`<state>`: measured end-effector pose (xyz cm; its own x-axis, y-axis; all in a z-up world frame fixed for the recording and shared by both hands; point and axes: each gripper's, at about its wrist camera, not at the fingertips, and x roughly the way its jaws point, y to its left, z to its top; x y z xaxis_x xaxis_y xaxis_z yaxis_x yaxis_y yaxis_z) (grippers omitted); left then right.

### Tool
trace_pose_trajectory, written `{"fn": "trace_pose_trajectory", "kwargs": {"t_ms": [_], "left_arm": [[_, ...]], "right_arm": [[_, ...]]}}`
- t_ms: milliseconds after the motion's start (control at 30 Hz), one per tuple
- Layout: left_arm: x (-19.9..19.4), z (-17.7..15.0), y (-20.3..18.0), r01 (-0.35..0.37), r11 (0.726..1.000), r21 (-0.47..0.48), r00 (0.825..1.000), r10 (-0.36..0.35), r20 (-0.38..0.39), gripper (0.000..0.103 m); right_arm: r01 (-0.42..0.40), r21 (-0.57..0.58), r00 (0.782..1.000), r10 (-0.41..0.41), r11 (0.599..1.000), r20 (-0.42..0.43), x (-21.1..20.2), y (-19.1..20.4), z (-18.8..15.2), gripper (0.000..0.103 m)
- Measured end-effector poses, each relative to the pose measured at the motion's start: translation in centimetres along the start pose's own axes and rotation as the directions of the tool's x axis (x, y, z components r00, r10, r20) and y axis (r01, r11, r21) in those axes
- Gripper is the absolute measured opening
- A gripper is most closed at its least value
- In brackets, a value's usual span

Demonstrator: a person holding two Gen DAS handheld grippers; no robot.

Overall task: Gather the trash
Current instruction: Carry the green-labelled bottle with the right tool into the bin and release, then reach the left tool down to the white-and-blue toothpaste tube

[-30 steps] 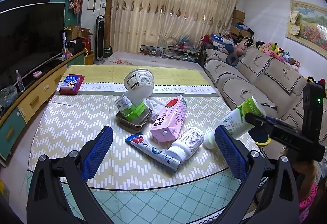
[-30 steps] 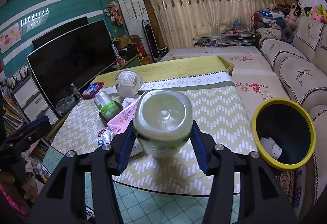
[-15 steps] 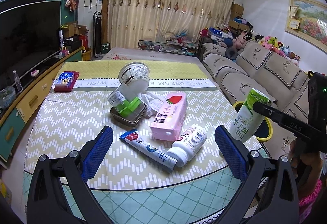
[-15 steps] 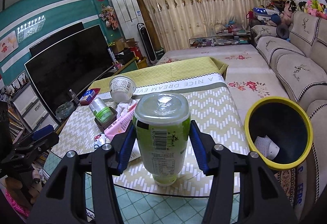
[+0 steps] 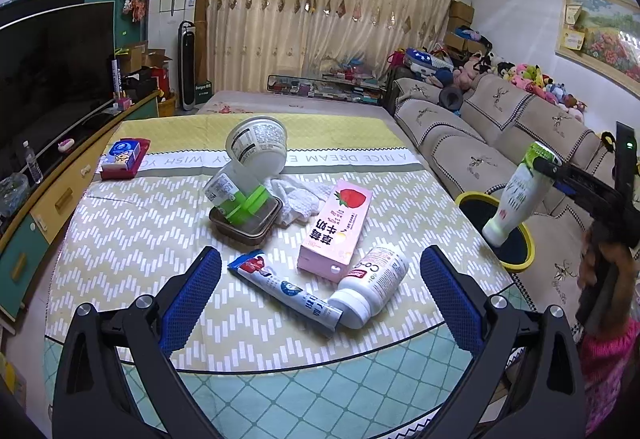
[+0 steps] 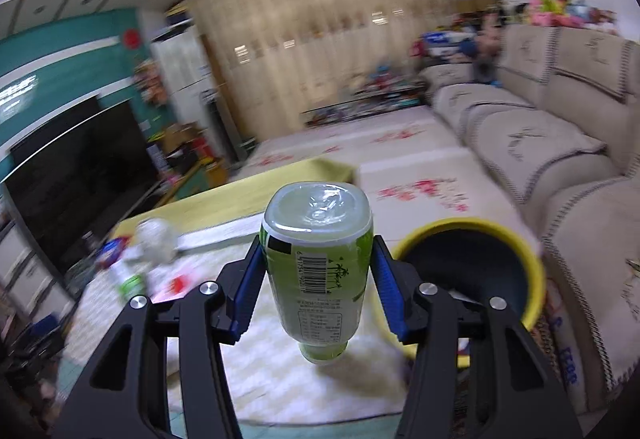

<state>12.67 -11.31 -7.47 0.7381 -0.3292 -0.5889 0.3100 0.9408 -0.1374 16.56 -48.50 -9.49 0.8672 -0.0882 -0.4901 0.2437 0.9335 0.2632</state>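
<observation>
The left gripper, its blue textured pads spread wide and empty, hangs over the near edge of the counter with its zigzag-patterned cloth. The right gripper clamps a smooth green-and-white plastic bottle, cap end downward, clear ribbed base up, barcode facing the camera. Just right and beyond stands the round, yellow-rimmed black bin.
</observation>
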Motion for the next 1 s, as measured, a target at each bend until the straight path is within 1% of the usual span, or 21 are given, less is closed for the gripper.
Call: {"fn": "trace_pose_trajectory", "kwargs": {"t_ms": [67, 167, 333, 400, 433, 467, 533, 633, 700, 767, 800, 833, 900, 933, 967, 1000], "left_arm": [[0.1, 0.0, -0.3, 0.003, 1.000, 0.010, 1.000, -0.003, -0.002, 0.098], [0.5, 0.1, -0.8, 0.006, 1.000, 0.021, 1.000, -0.005, -0.008, 0.098], [1.3, 0.5, -0.7, 0.008, 1.000, 0.012, 1.000, -0.007, -0.022, 0.098], [1.5, 0.8, -0.6, 0.008, 1.000, 0.011, 1.000, -0.007, -0.020, 0.098], [1.5, 0.9, -0.5, 0.008, 1.000, 0.011, 1.000, -0.008, -0.018, 0.098], [1.5, 1.0, -0.4, 0.008, 1.000, 0.009, 1.000, -0.008, -0.016, 0.098], [1.6, 1.3, 0.0, 0.007, 1.000, 0.002, 1.000, -0.007, -0.015, 0.098], [1.8, 1.4, 0.4, 0.015, 1.000, -0.002, 1.000, -0.015, -0.016, 0.098], [1.8, 1.3, -0.1, 0.034, 0.999, 0.029, 0.999, -0.033, -0.018, 0.094], [1.9, 1.0, -0.9, 0.046, 0.996, 0.082, 0.999, -0.044, -0.021, 0.092], [2.1, 0.8, -1.5, 0.048, 0.993, 0.109, 0.999, -0.044, -0.031, 0.088], [2.3, 0.5, -1.7, 0.044, 0.992, 0.116, 0.998, -0.039, -0.045, 0.085], [3.3, 0.2, -1.6, 0.035, 0.995, 0.092, 0.996, -0.027, -0.089, 0.075], [3.7, 0.1, -1.3, 0.026, 0.997, 0.075, 0.995, -0.018, -0.102, 0.072], [4.2, 0.1, -0.7, 0.006, 0.999, 0.042, 0.993, -0.001, -0.121, 0.067], [4.6, 0.1, -0.2, -0.013, 1.000, 0.015, 0.991, 0.015, -0.132, 0.064]], "right_arm": [[0.053, 0.018, 0.999, -0.053, 0.998, 0.002, 1.1, -1.8, 0.2, 0.050], [0.145, 0.034, 0.989, -0.144, 0.989, -0.024, 3.7, -4.4, 0.0, 0.050], [0.240, 0.027, 0.969, -0.237, 0.970, -0.067, 7.5, -7.3, -1.1, 0.051], [0.251, 0.038, 0.966, -0.248, 0.967, -0.079, 8.5, -8.1, -1.8, 0.053], [0.261, 0.038, 0.963, -0.258, 0.965, -0.075, 8.6, -8.2, -2.1, 0.061], [0.273, 0.034, 0.960, -0.270, 0.962, -0.068, 8.6, -8.4, -2.3, 0.064], [0.285, 0.022, 0.957, -0.283, 0.958, -0.066, 8.8, -8.2, -2.8, 0.064], [0.283, 0.015, 0.957, -0.282, 0.959, -0.073, 8.9, -8.0, -3.4, 0.064], [0.282, 0.006, 0.957, -0.281, 0.959, -0.074, 8.7, -7.6, -3.6, 0.064], [0.276, 0.005, 0.958, -0.274, 0.961, -0.081, 8.4, -7.1, -4.0, 0.064], [0.275, 0.006, 0.958, -0.273, 0.962, -0.083, 8.4, -7.0, -4.1, 0.064], [0.272, 0.004, 0.959, -0.270, 0.962, -0.085, 8.3, -6.8, -4.3, 0.064], [0.267, -0.001, 0.960, -0.266, 0.964, -0.085, 8.0, -6.5, -4.6, 0.064], [0.263, -0.004, 0.961, -0.262, 0.965, -0.088, 8.0, -6.3, -4.8, 0.064], [0.259, -0.004, 0.962, -0.258, 0.966, -0.091, 8.0, -6.2, -4.9, 0.064], [0.256, -0.006, 0.962, -0.255, 0.967, -0.093, 8.0, -6.0, -5.0, 0.064]]}}
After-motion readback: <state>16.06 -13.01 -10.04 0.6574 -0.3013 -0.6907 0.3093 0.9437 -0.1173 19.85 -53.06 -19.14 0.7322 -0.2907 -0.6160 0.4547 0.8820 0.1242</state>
